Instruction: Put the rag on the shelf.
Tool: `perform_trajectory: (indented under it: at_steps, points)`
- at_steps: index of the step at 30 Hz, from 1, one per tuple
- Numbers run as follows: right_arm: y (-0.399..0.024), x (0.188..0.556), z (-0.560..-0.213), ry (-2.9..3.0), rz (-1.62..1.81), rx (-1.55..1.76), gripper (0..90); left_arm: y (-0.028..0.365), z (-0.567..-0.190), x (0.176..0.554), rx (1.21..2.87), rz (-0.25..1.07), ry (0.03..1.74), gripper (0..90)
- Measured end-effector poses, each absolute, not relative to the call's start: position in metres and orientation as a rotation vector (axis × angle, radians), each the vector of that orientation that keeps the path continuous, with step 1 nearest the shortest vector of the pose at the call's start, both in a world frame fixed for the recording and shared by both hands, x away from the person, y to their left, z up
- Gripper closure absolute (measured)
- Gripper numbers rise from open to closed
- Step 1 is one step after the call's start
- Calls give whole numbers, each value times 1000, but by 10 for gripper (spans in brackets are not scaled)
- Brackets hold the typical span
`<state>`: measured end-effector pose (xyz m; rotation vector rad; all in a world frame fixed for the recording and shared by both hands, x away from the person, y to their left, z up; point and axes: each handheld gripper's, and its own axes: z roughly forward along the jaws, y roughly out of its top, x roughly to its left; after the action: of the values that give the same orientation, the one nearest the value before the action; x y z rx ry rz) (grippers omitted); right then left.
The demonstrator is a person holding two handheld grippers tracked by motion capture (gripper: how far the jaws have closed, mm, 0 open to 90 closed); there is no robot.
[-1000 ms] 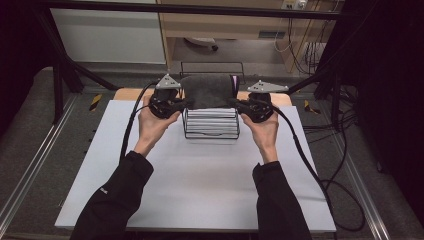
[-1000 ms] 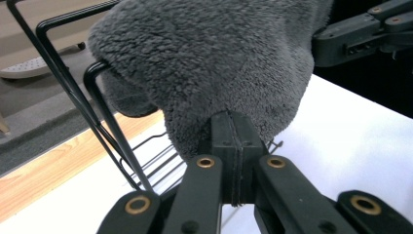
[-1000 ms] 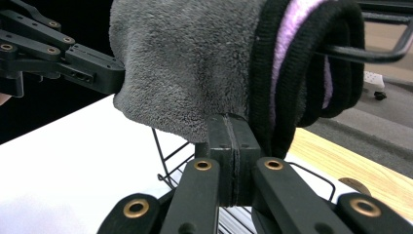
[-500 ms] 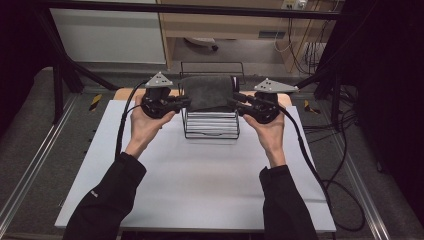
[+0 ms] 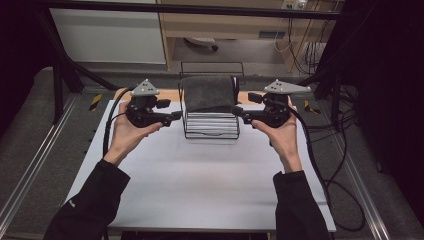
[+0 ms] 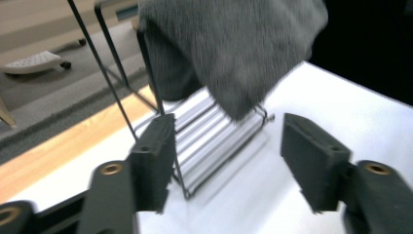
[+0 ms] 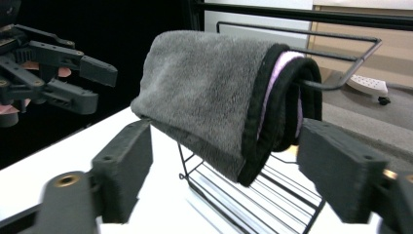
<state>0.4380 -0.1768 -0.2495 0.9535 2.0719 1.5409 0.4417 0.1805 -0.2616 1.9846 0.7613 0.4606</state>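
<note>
A black wire rack [image 5: 210,125] stands near the middle of the far edge of the white tabletop [image 5: 200,185]. A grey towel [image 5: 208,93] is draped over the rack's upper bar, folded so that it hangs down on both sides. In the right gripper view the towel [image 7: 204,92] shows a black hem and a pale pink inner layer at its open end, and the rack's bar [image 7: 341,73] runs through the fold.

The left claw [image 5: 176,115] is held just beside the rack's left side, pointing toward it, with the person's left hand [image 5: 127,137] beneath it. Its jaws stand apart with nothing between them; in the left gripper view the towel's lower corner [image 6: 243,92] hangs ahead of the gap, not touched.

The right claw [image 5: 238,113] is held just beside the rack's right side, facing the left one across the rack, carried by the right hand [image 5: 282,140]. Its jaws also stand wide apart, with the towel's hemmed end ahead of them and clear of both. The left claw [image 7: 97,85] appears beyond the towel in that view.
</note>
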Motion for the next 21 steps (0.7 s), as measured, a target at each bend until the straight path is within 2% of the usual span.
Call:
perform_trajectory:
  at_steps: [3, 11, 21]
  points:
    - [-181, 432, -252, 2064, 1528, 948, 109, 190, -270, 437, 2002, 465, 777, 288]
    - [-193, 418, -272, 2069, 1515, 981, 38, 210, -296, 421, 1999, 478, 810, 107]
    - [-209, 403, -329, 2153, 1489, 1016, 8, 228, -344, 399, 2004, 470, 841, 48]
